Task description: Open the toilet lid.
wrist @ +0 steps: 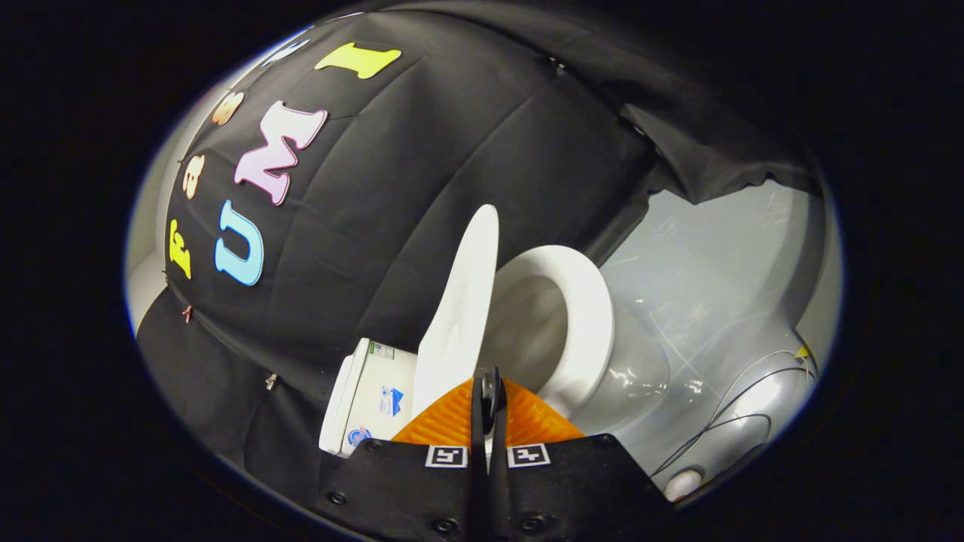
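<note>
gripper: fingers pressed together, holding nothing | toilet lid: stood raised just ahead of fingers | seat: lay down over bowl | tank: behind lid

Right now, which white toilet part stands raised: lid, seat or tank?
The lid, standing up just ahead of the shut gripper. The seat lies on the bowl; the tank sits behind.

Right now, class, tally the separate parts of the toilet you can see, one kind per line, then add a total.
Toilet lid, raised: 1
Toilet seat, down on the bowl: 1
Toilet bowl: 1
Toilet tank: 1
Total: 4
The gripper is closed just before the lid.
</note>
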